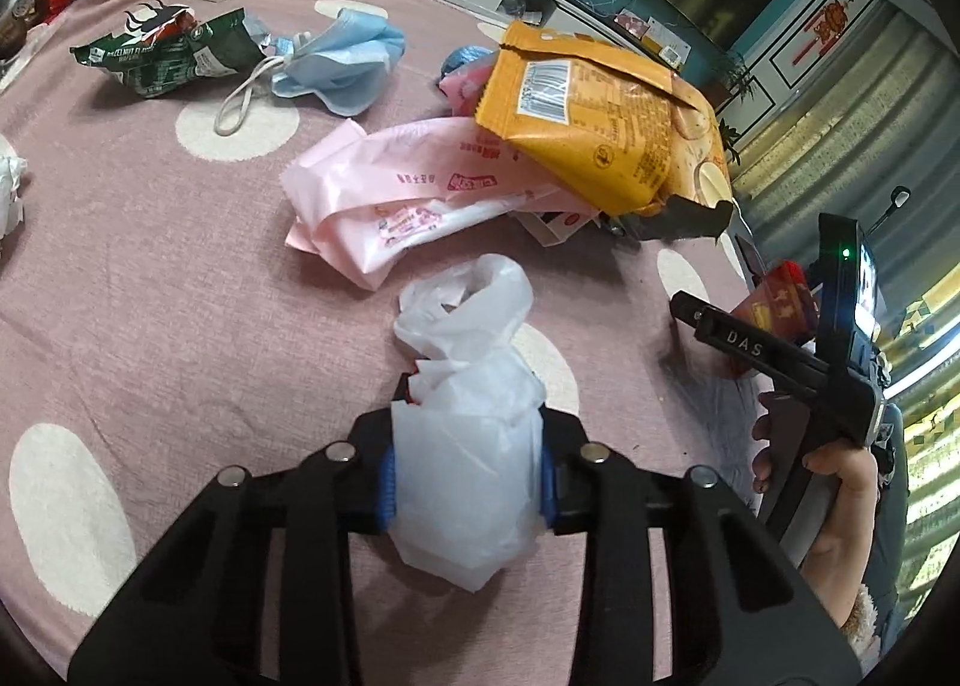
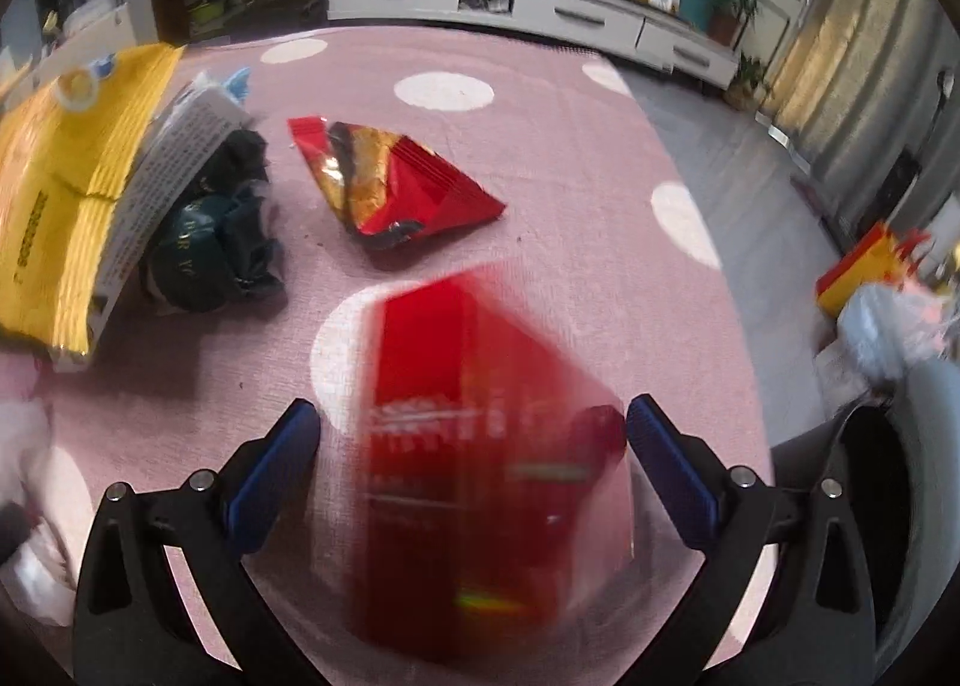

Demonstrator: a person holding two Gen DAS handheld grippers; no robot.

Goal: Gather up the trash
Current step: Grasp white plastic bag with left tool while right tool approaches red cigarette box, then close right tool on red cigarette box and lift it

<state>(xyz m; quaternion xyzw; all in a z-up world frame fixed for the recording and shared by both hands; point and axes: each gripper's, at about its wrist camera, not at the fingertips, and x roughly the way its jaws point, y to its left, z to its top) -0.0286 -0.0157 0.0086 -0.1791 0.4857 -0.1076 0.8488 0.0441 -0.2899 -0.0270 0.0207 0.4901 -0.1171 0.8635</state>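
We read "DAS" on the black gripper arm (image 1: 744,347) right of the white plastic bag (image 1: 468,446). The green wrapper (image 1: 168,56), far behind that bag, shows "HAZELNUT"; the orange packet's (image 1: 600,128) barcode digits stay unreadable.

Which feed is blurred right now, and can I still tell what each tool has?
Right wrist view: motion-smeared; red packet sits between the open right tool, print unreadable. Left wrist view: sharp; left tool clamps the white plastic bag; fisheye bends the edges.
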